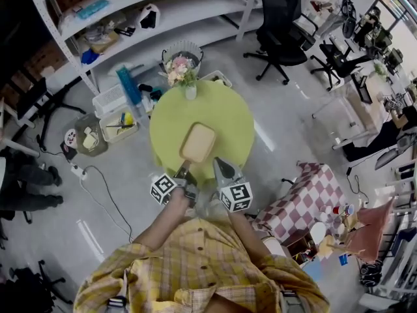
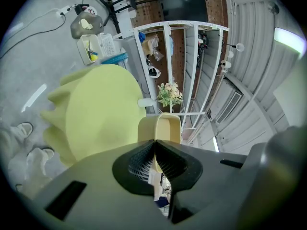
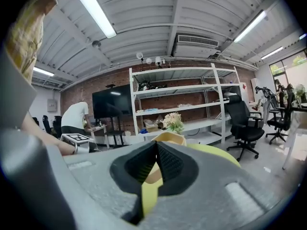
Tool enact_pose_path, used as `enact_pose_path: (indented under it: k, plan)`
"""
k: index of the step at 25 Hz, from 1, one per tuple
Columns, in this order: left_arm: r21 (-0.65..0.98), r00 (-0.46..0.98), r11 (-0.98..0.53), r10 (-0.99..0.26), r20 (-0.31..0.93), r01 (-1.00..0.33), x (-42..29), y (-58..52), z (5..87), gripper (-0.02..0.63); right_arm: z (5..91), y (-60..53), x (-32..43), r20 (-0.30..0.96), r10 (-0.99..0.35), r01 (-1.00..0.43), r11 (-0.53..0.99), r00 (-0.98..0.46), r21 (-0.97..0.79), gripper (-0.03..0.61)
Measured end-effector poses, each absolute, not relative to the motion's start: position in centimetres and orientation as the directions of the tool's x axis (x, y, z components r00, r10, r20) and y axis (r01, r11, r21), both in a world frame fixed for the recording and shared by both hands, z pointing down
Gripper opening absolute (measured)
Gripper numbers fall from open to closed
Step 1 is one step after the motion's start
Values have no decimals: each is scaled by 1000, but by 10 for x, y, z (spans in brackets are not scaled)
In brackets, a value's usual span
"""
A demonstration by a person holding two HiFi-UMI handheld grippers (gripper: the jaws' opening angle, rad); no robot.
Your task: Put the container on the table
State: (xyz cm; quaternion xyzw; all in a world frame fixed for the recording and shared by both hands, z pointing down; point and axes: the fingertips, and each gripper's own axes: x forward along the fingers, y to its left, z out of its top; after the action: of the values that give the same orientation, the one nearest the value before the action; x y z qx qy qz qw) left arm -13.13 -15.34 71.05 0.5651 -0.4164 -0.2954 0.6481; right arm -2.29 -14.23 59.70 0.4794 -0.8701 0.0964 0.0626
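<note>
1. A pale yellow rectangular plastic container with rounded corners (image 1: pixel 198 142) sits over the near half of a round surface draped in a yellow-green cloth (image 1: pixel 228 119). No view shows whether its underside rests on the cloth.
2. The left hand-held gripper (image 1: pixel 185 169) reaches the container's near left corner. In the left gripper view its jaws are pressed together on the container's rim (image 2: pixel 160 127), which rises just beyond the tips.
3. The right hand-held gripper (image 1: pixel 220 164) is just beside the container's near right corner. In the right gripper view its jaws are closed tip to tip with nothing pinched. Past them lie the container (image 3: pixel 169 137) and the cloth-covered surface (image 3: pixel 216 155).
4. At the far edge of the surface, well apart from the container, stands a small white vase of pink and cream flowers (image 1: pixel 182 74).
5. Beyond the surface is a white metal shelving rack (image 1: pixel 163 12), and a black office chair (image 1: pixel 281 25) stands to the right.
</note>
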Motion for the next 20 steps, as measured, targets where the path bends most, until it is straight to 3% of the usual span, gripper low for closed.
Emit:
enact_pose_path:
  k: [20]
  plan:
    - [976, 381, 184, -899, 214, -113, -83, -203, 710, 18, 611, -197, 32, 221, -773, -803, 584, -595, -120, -2]
